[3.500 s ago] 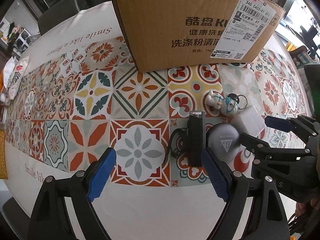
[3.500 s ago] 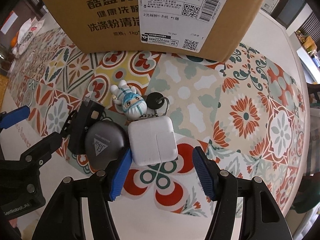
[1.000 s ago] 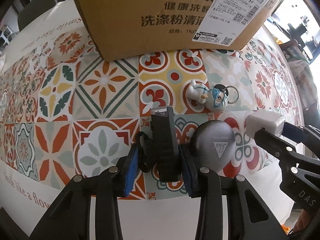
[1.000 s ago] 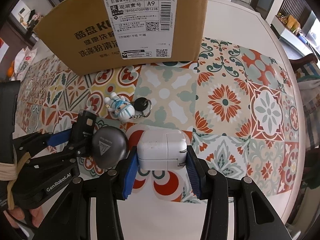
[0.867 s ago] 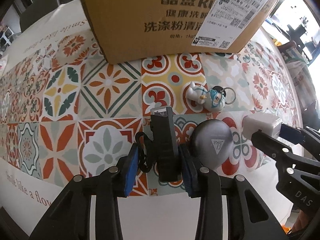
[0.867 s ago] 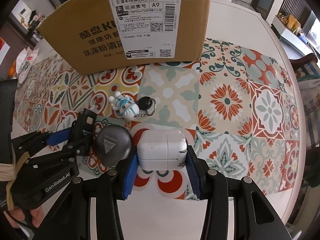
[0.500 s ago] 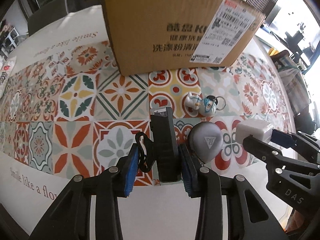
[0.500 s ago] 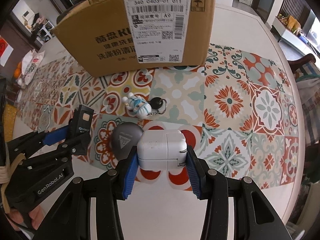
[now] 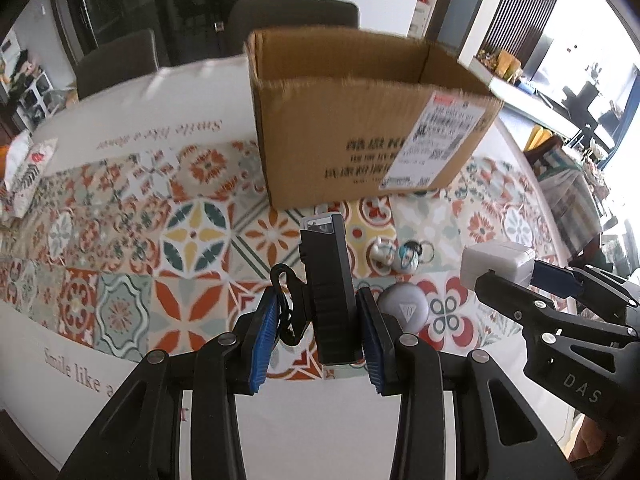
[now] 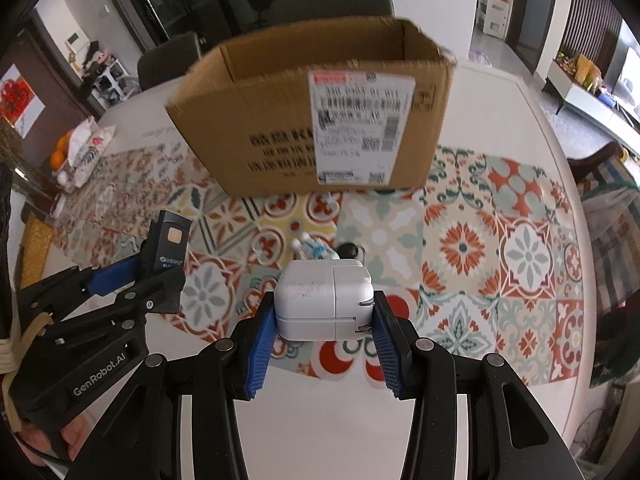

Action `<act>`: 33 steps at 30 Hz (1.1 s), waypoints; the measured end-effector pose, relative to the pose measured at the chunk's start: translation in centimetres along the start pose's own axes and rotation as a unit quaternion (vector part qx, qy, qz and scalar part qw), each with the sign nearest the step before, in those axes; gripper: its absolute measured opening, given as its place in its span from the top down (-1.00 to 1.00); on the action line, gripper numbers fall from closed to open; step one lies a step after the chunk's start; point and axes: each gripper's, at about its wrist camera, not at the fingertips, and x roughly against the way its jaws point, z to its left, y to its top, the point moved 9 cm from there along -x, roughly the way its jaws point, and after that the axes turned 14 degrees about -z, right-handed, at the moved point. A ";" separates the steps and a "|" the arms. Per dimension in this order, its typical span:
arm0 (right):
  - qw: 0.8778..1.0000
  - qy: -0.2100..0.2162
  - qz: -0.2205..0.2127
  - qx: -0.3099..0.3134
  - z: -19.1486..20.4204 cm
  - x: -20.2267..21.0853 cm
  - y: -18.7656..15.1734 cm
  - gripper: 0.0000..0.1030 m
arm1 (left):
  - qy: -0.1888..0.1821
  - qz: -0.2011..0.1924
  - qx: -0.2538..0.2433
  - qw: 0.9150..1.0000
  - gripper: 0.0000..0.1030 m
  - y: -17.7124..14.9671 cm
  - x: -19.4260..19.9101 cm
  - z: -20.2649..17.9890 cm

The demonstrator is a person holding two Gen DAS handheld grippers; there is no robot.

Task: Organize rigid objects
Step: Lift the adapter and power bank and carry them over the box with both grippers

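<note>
Above the patterned surface (image 9: pixel 192 236) I held two things clear of the cloth, one in each set of fingers. My left fingers (image 9: pixel 318 332) were pinched on a black device (image 9: pixel 328 292), gripping its long flat sides near the lower end, with its top end pointing toward the box (image 9: pixel 360 120); a black clip or strap (image 9: pixel 286 308) hung off its left side beside the blue pad. My right fingers (image 10: pixel 324 330) were pinched on a white charger (image 10: pixel 324 304), taken across its two side faces. Both looked stiff and hard-shelled, so I judged a firm squeeze would not hurt them; the charger seemed smooth and rounded at the corners, likely to slip if held by an edge, and the flat faces were the place to hold. The black device, held low, might tip forward, and a grip nearer its middle would have been steadier. Both seemed light. The box stood open at the top, beyond my fingers, and I took it for the place to put them. A grey rounded case (image 9: pixel 404 308) and a small figurine keychain (image 9: pixel 400 256) lay on the surface between me and the box, not yet gathered.
</note>
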 end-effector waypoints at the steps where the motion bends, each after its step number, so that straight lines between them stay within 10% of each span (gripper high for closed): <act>1: 1.000 0.001 -0.006 0.000 0.2 0.3 0.5 0.12 | 0.000 -0.006 -0.001 1.000 0.25 0.4 0.3 0.1; 33: 0.988 0.012 -0.152 0.003 1.1 5.0 15.3 0.12 | 0.006 -0.139 -0.051 0.989 0.25 15.7 4.2 0.2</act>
